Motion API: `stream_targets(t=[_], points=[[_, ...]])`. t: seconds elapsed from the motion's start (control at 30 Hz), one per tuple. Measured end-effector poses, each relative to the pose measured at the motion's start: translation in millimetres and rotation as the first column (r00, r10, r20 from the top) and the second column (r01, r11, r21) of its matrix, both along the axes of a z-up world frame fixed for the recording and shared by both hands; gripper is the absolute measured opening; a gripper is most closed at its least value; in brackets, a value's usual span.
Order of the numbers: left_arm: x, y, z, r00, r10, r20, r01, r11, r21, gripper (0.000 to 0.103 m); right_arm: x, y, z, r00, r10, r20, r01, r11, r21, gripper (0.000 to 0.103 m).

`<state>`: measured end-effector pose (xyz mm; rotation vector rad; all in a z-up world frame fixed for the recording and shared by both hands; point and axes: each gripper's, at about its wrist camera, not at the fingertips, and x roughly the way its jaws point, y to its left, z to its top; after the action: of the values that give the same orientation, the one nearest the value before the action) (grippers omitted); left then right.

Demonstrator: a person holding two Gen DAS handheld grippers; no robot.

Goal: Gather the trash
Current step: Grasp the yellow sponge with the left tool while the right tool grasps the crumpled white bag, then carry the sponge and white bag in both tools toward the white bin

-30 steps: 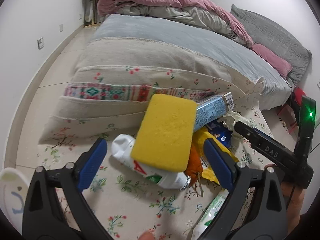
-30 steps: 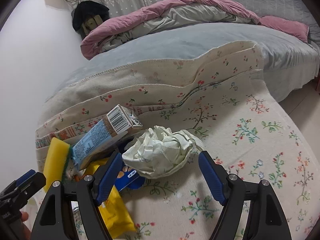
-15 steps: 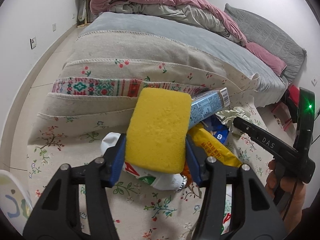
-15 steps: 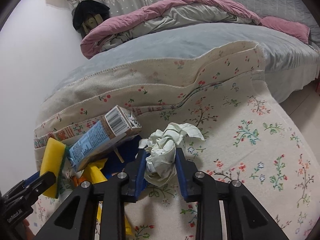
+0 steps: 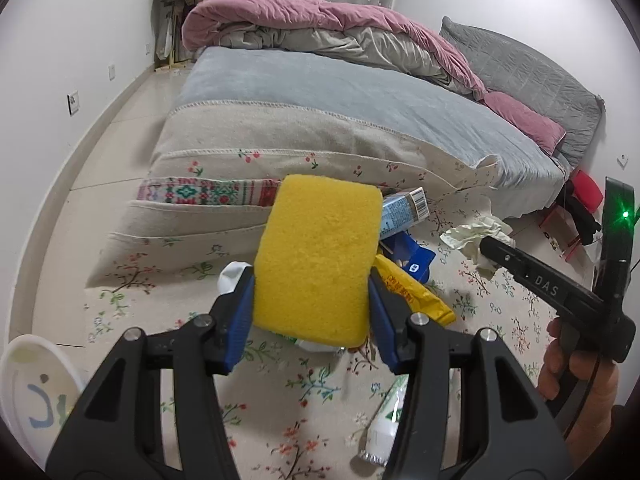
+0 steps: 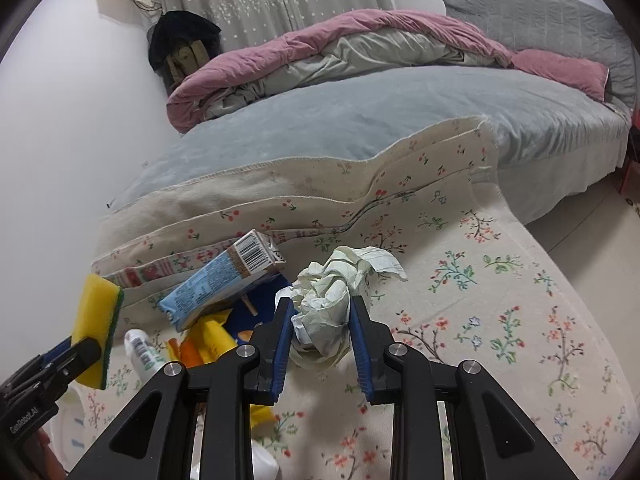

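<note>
We hold the left gripper low and level, its blue pads pressed against both sides of the yellow sponge. To its right, the right gripper has its fingers clamped on the crumpled paper. Our right hand grips its handle.

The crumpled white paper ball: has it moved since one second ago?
Yes. The crumpled white paper ball, clamped by the right gripper, is squeezed narrower and lifted, though near the blue carton.

Both wrist cameras look low across the floral cloth toward the bed.
</note>
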<state>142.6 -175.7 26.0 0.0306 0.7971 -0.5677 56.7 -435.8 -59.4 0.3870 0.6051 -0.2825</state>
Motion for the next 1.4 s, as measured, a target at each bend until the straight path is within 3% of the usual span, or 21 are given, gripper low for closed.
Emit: stream_targets(t=[0.67, 1.17, 1.4], points=[[-43, 28, 9, 0.999, 0.039, 0.011, -0.039, 0.999, 0.0, 0.054, -54, 37, 25, 0.999, 0.046, 0.026, -0.045, 0.999, -0.03, 0.029], [-75, 83, 4, 0.991, 0.13, 0.018, -0.13, 0.991, -0.001, 0.054, -79, 84, 23, 0.992, 0.122, 0.043, -0.121, 0.992, -0.033, 0.029], [-82, 112, -1, 0.984, 0.178, 0.023, -0.179, 0.984, 0.007, 0.054, -73, 119, 19, 0.978, 0.207, 0.031, -0.205, 0.978, -0.042, 0.029]])
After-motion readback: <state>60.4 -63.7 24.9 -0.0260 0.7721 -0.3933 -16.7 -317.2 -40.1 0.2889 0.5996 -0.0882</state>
